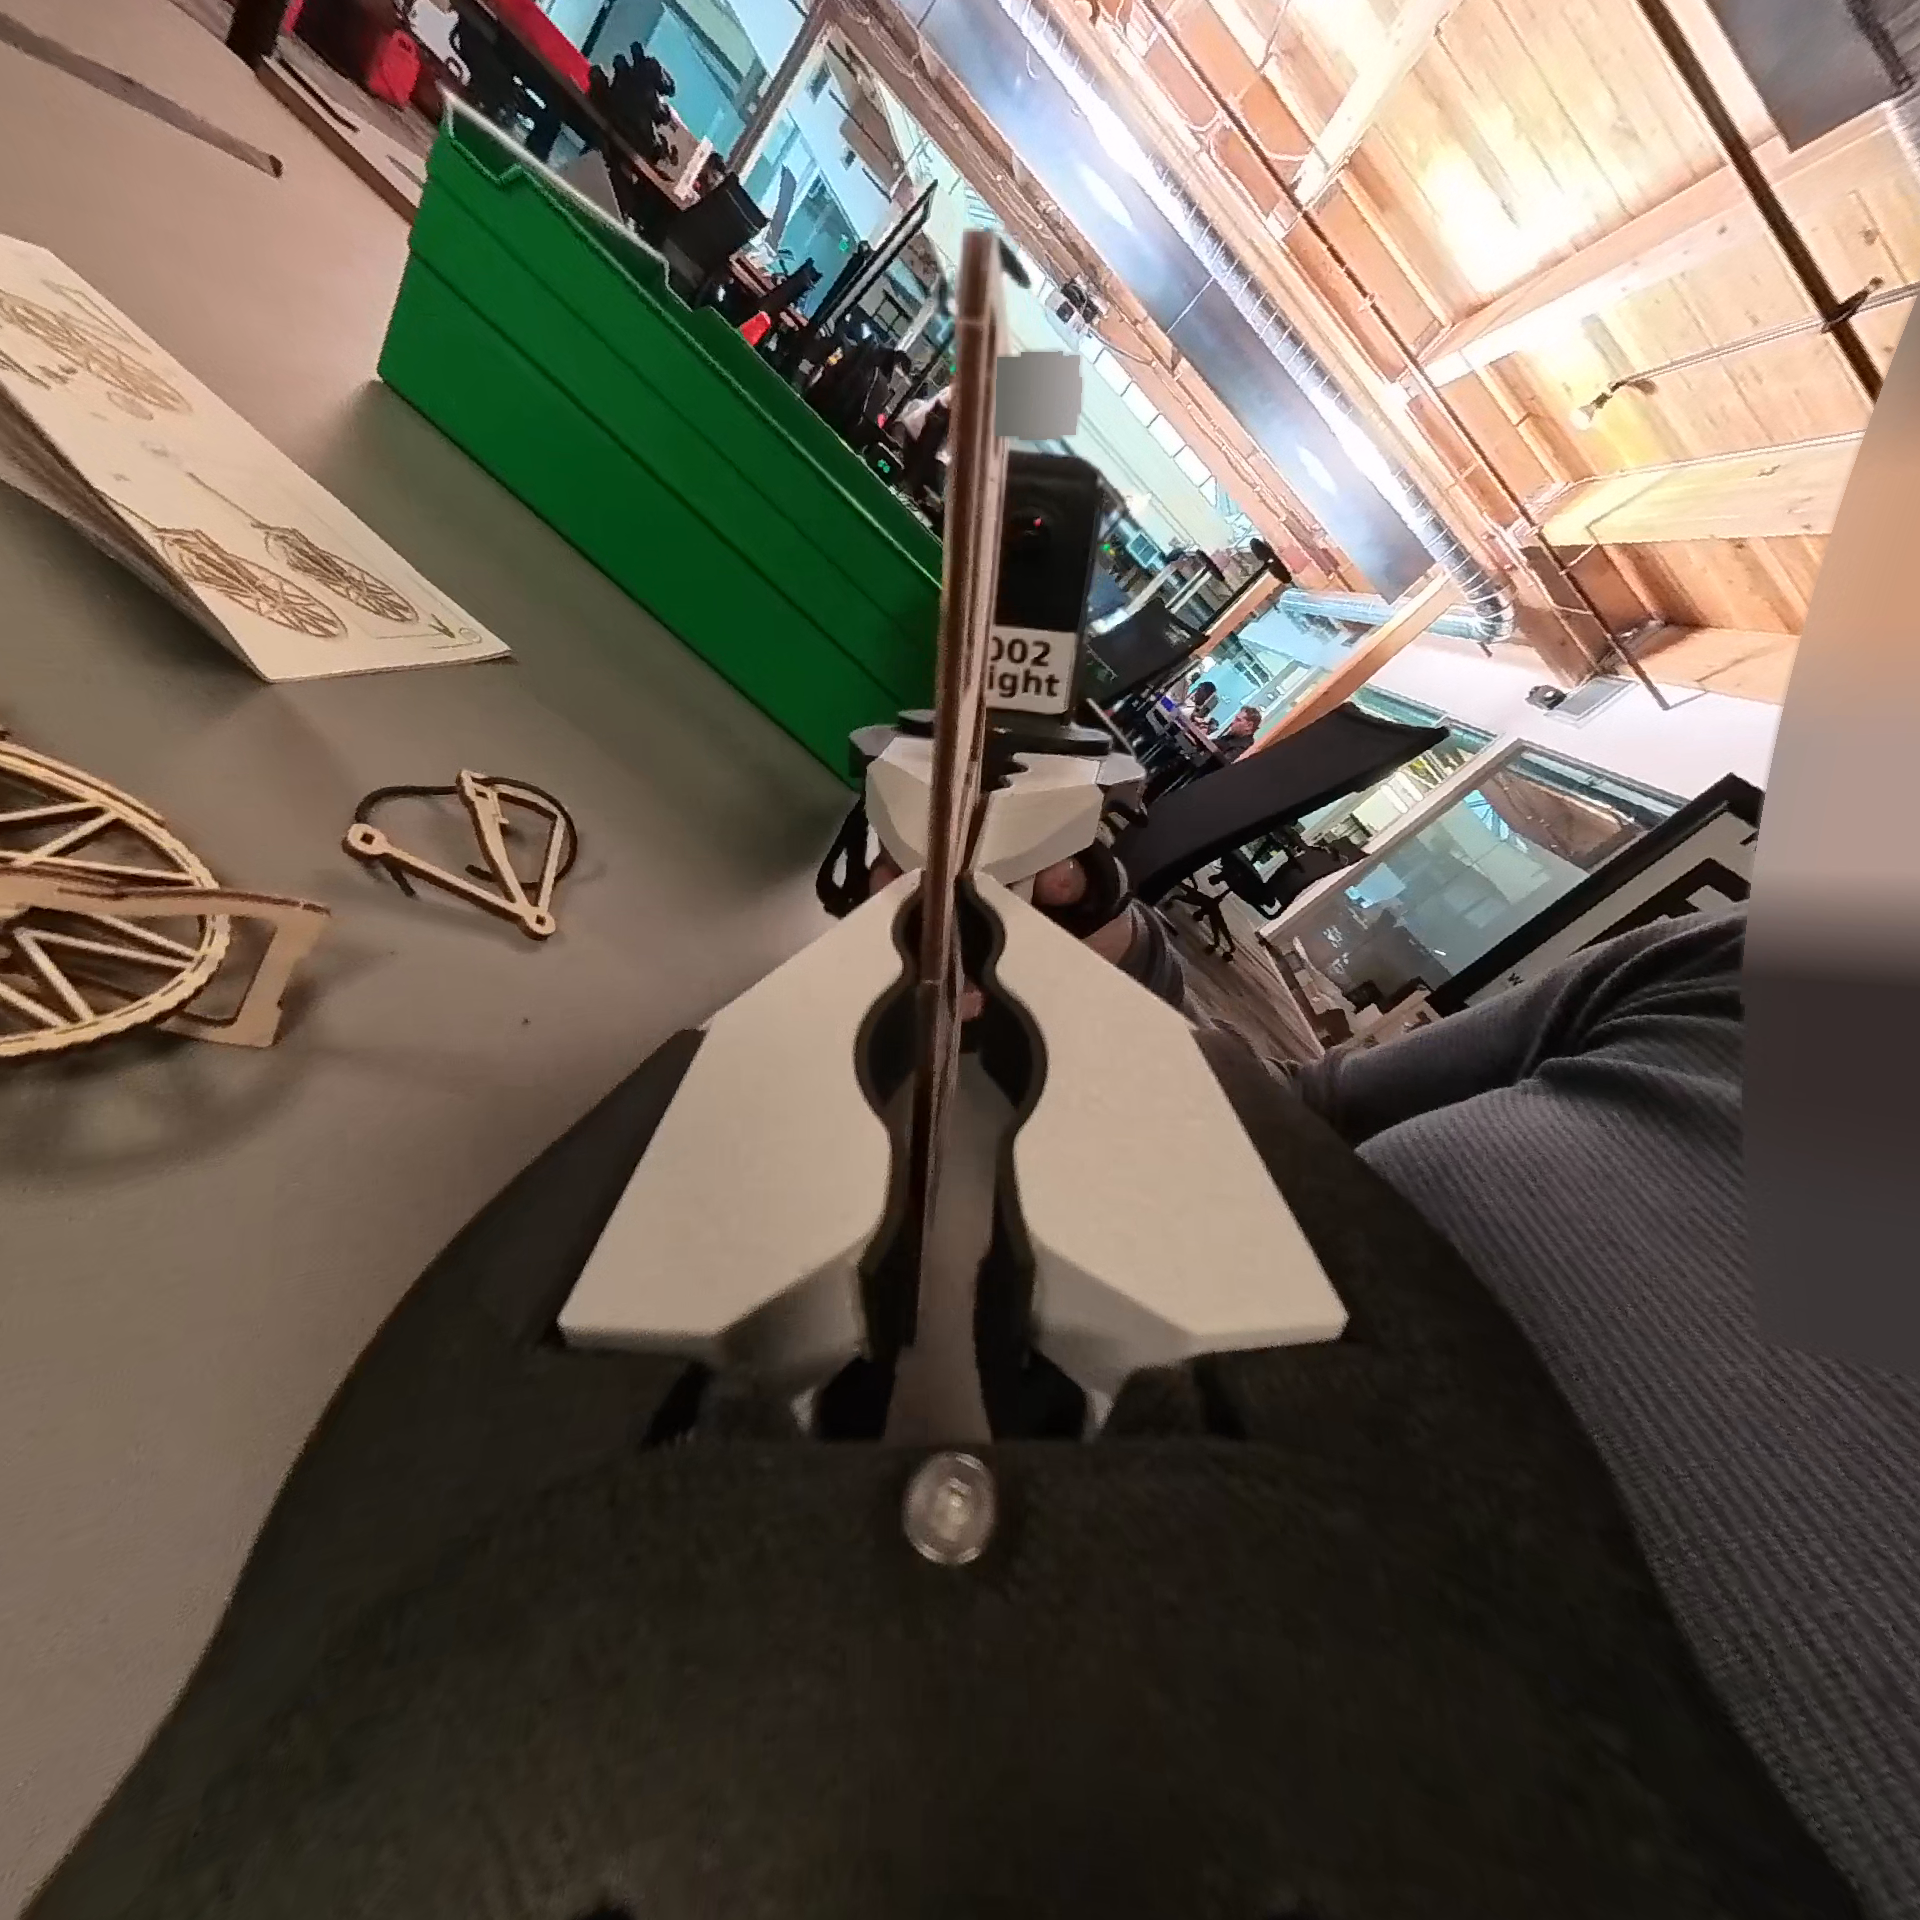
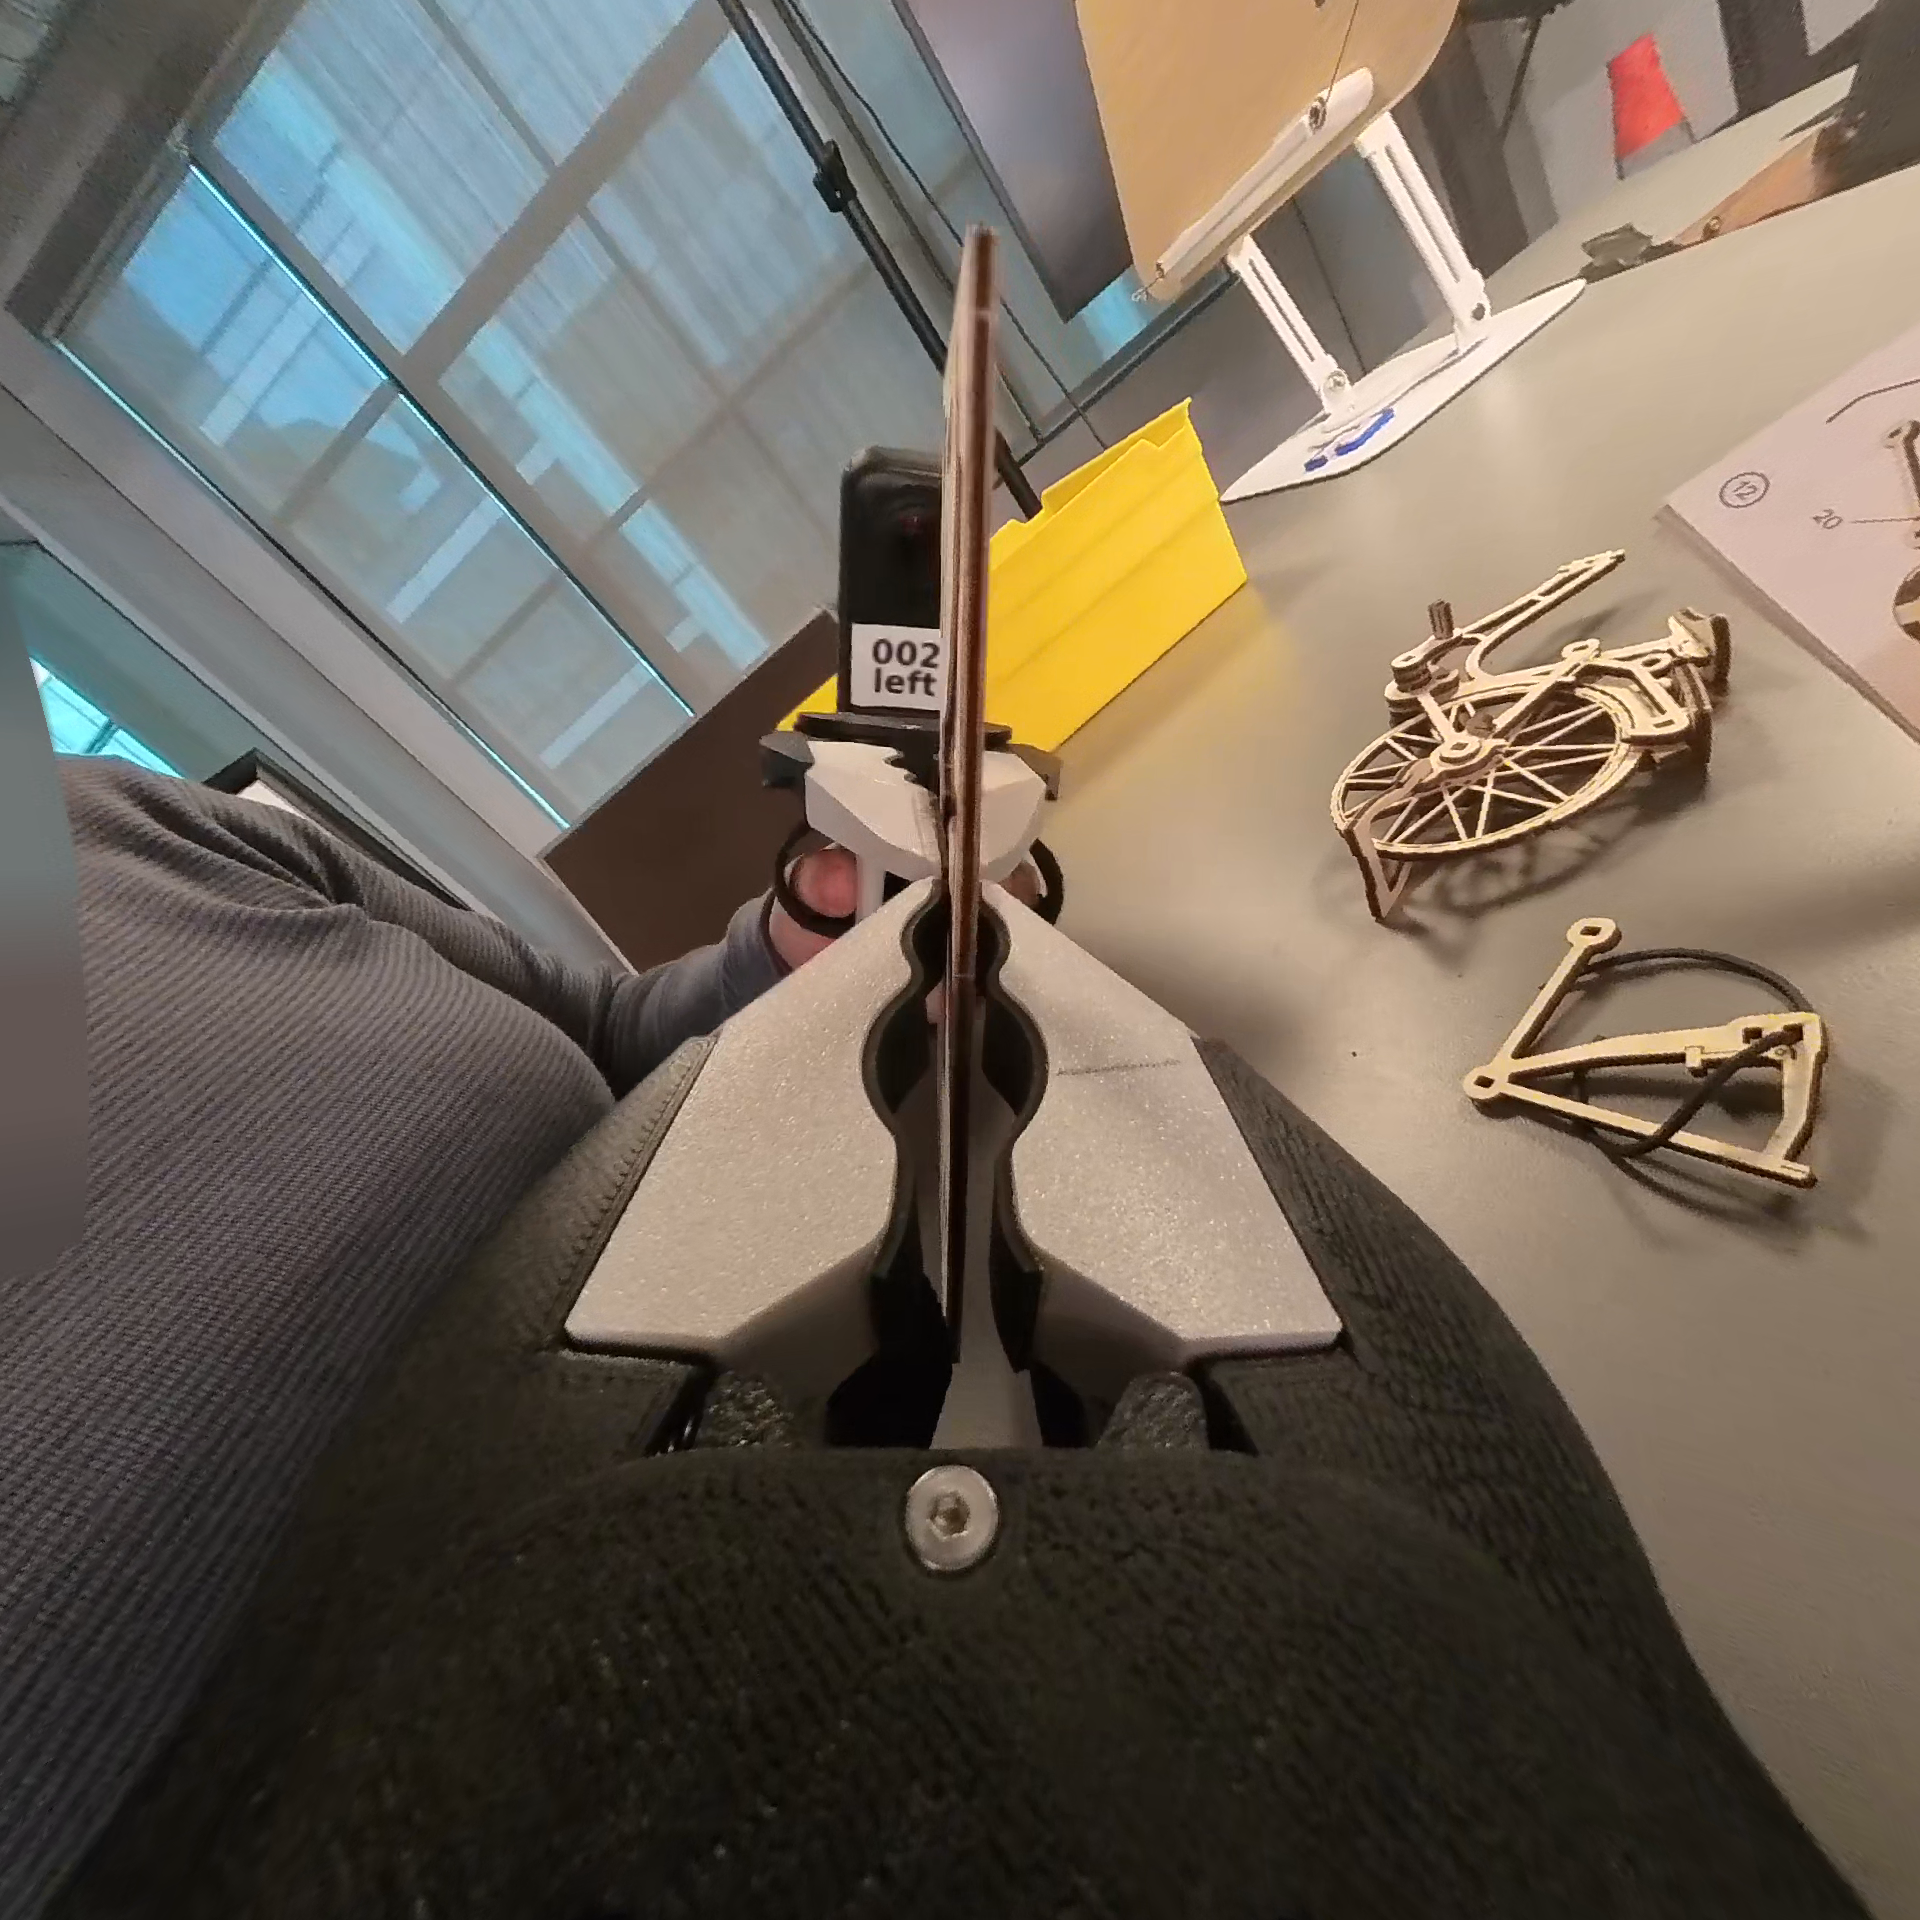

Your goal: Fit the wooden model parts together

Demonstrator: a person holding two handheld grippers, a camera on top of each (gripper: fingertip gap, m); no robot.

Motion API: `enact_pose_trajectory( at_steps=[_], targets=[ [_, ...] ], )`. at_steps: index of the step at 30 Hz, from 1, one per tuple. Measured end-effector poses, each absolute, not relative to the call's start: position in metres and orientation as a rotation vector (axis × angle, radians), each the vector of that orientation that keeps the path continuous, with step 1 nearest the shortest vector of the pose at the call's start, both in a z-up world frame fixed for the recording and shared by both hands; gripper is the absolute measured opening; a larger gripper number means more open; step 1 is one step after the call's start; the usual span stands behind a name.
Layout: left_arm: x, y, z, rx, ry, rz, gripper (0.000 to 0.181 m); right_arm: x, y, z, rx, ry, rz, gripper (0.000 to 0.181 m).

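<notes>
— Fingers first: how do they stand?

— Both pairs are pinched onto the same thin wooden sheet (image 1: 961, 623), seen edge-on. The left gripper (image 1: 951, 935) clamps one end of it, and the right gripper (image 1: 971, 821) faces it from the far end, its white fingers closed on the sheet too.

— And from the other camera?

— Same picture mirrored: the right gripper (image 2: 961, 940) squeezes the wooden sheet (image 2: 964, 623), with the left gripper (image 2: 935, 821) opposite, gripping it. The sheet is held up off the grey bench (image 2: 1351, 1299), between the two.

— Where are the other model parts?

— Lying on the bench, well apart from the sheet. A spoked wooden wheel assembly (image 2: 1507, 769) lies there, and nearer the camera a triangular wooden piece (image 2: 1662, 1070) with a black elastic cord looped through it. An instruction booklet (image 1: 208, 520) lies open beyond them.

— Anything else on the bench?

— A green bin (image 1: 644, 436), a yellow bin (image 2: 1112, 582), and a white stand (image 2: 1382, 281) holding a board. A grey-sleeved arm (image 2: 260, 1039) reaches in.
</notes>
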State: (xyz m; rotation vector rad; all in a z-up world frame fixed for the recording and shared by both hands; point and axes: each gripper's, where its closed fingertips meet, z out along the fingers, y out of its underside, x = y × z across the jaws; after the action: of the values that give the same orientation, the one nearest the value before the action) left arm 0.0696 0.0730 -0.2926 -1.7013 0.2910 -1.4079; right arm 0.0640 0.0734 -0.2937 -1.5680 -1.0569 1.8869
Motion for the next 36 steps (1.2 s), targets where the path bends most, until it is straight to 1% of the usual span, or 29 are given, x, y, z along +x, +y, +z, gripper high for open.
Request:
enact_pose_trajectory(
  at_steps=[4, 9, 12, 22, 27, 30, 36],
  targets=[
    [0.069, 0.076, -0.293, -1.709, 0.271, -1.374, 0.002, 0.063, 0.078, -0.296, -1.581, -1.036, 1.830, 0.003],
    [0.069, 0.080, -0.295, -1.725, 0.287, -1.192, 0.002, 0.061, 0.086, -0.300, -1.610, -1.015, 1.644, 0.013],
    [0.067, 0.080, -0.297, -1.722, 0.282, -1.159, 0.001, 0.060, 0.086, -0.302, -1.626, -1.002, 1.561, 0.014],
    [0.068, 0.077, -0.304, -1.752, 0.318, -1.065, 0.002, 0.062, 0.083, -0.309, -1.689, -0.940, 1.498, 0.013],
    [0.071, 0.074, -0.304, -1.750, 0.303, -1.130, 0.003, 0.065, 0.080, -0.308, -1.687, -0.930, 1.534, 0.012],
    [0.071, 0.075, -0.302, -1.736, 0.304, -1.139, 0.006, 0.067, 0.078, -0.305, -1.672, -0.928, 1.587, 0.009],
    [0.078, 0.066, -0.294, -1.671, 0.316, -1.335, 0.002, 0.072, 0.070, -0.298, -1.629, -0.940, 1.733, 0.006]
  ],
)
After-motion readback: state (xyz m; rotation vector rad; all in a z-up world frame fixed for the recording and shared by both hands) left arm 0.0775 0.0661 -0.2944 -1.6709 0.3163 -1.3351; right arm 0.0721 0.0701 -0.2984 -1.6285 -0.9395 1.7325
